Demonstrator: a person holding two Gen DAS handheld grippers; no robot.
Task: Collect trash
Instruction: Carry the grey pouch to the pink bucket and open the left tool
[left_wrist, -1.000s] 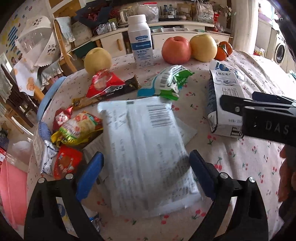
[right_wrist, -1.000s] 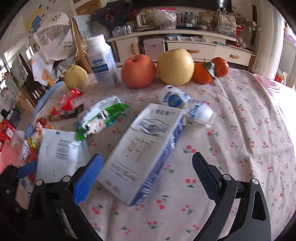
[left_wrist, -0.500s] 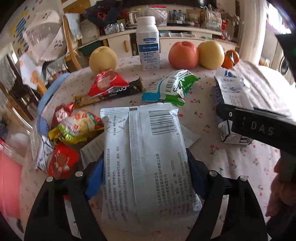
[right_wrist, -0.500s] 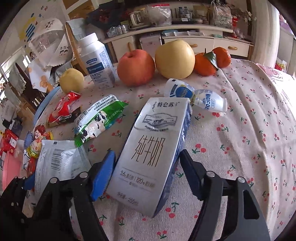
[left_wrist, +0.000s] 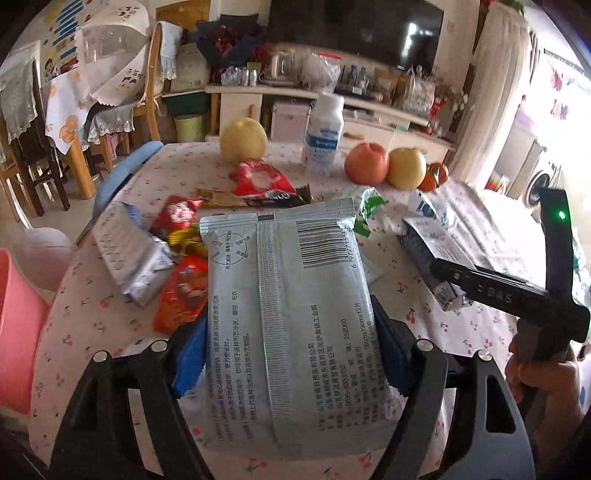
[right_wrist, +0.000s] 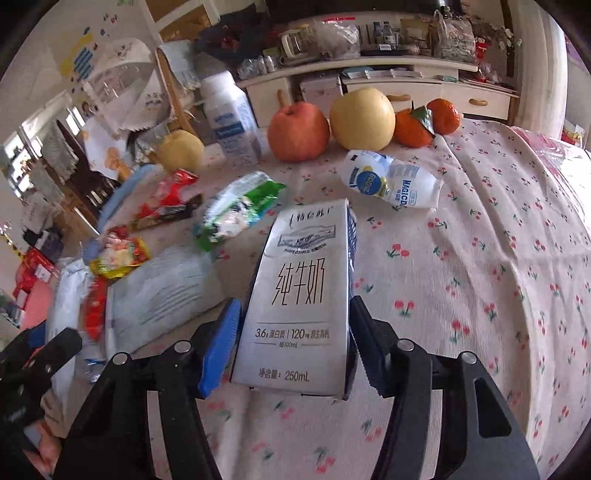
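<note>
The left gripper (left_wrist: 291, 362) is clamped on a grey foil pouch (left_wrist: 291, 314), its blue pads pressed against the pouch's two long edges near the bottom. The pouch's long axis runs toward twelve o'clock from the jaws, barcode end farthest away, and it appears lifted clear of the cherry-print tablecloth (left_wrist: 461, 325).

The right gripper (right_wrist: 291, 347) has its jaws closing on a milk carton (right_wrist: 299, 295). The right pad bears on the carton's dark side panel and the left pad sits against or just beside its white face, so the grip looks made but perhaps not yet firm. The carton also points toward twelve o'clock, its folded top away from the claw.

What the coming move turns on is the pink bin (left_wrist: 18, 317), at about nine o'clock in the left wrist view, beyond the table's edge and below it. The left hand is judged the nearer; the right must cross the wrapper pile (right_wrist: 118, 258) lying at its ten o'clock. Both items stick out forward, so each far end will likely reach the rim first.
</note>
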